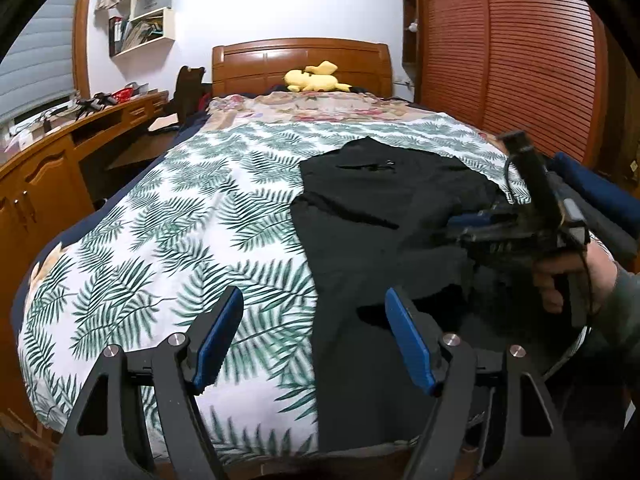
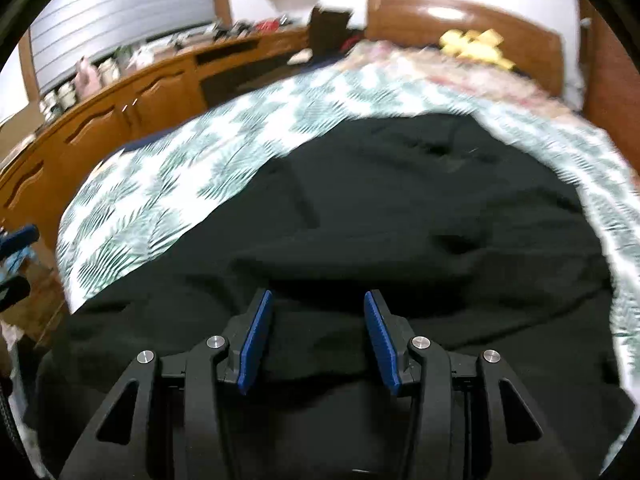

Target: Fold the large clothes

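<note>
A black garment (image 1: 380, 216) lies spread on the right side of a bed (image 1: 160, 240) with a leaf-print cover. The left gripper (image 1: 314, 336) hovers at the garment's near edge, fingers wide apart and empty. The right gripper (image 2: 318, 340) hangs over the cloth, fingers half open, gripping nothing.
</note>
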A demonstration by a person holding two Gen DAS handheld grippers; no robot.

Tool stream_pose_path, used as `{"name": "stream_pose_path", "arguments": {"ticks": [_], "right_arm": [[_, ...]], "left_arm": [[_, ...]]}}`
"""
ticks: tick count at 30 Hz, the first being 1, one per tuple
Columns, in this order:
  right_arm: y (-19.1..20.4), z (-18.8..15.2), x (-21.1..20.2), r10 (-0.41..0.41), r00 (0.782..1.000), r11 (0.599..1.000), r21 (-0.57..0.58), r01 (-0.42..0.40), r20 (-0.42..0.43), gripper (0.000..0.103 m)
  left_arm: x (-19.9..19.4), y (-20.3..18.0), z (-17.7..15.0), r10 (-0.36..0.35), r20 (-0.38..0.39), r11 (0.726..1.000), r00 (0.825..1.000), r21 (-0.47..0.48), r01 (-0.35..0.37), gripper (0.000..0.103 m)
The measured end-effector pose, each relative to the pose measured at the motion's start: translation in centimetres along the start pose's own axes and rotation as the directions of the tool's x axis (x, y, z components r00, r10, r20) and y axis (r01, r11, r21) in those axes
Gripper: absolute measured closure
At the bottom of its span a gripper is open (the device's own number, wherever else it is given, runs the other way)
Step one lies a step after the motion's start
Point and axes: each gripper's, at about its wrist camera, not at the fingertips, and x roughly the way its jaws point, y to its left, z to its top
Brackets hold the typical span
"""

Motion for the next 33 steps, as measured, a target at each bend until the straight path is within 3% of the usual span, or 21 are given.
{"name": "stream_pose_path", "arguments": {"ticks": [5,10,15,19,23,29,33], "right_arm": [[4.0,-0.8,1.5,0.061,0.997,0.996,-0.063,-0.065,-0.056,0.054],[3.4,-1.0,0.8,0.068,0.996,0.995,-0.064,-0.071,-0.049,0.054],[1.4,-2.4,-3.3,0.057,0.998,0.998,-0.033,-0.057,0.014,0.054],[-0.3,-4.6,-7.7,-0.013,0.998,1.0,-0.011,0.014,0.066,0.054],[-2.9,-7.5,-11.5,-0.134,0.987,0.991,0.009,0.134,0.087,0.054],[-7.8,-12.2,-15.6,-0.291,0.955,0.955,0.084,0.286,0.053,0.054],[-10.8,-14.9,-17.2,-0.353,0.936,0.926,0.149,0.347,0.015,0.054]], "left_arm": [[-0.3,1.2,-0.7,0.026,-0.003,1.0,1.0,-0.014,-0.026,0.029],[-0.4,2.0,-1.3,0.023,-0.006,0.999,1.0,-0.035,-0.023,0.029],[-0.2,1.5,-1.8,-0.005,-0.008,1.0,1.0,-0.03,0.005,0.029],[0.5,0.5,-2.2,-0.036,-0.02,0.999,0.999,-0.016,0.036,0.029],[1.7,-0.3,-2.9,-0.074,-0.059,0.997,0.995,-0.015,0.073,0.043],[2.8,-1.1,-3.7,-0.068,-0.104,0.998,0.992,-0.002,0.068,0.045],[3.0,-1.4,-4.0,-0.059,-0.121,0.998,0.991,0.002,0.06,0.045]]}}
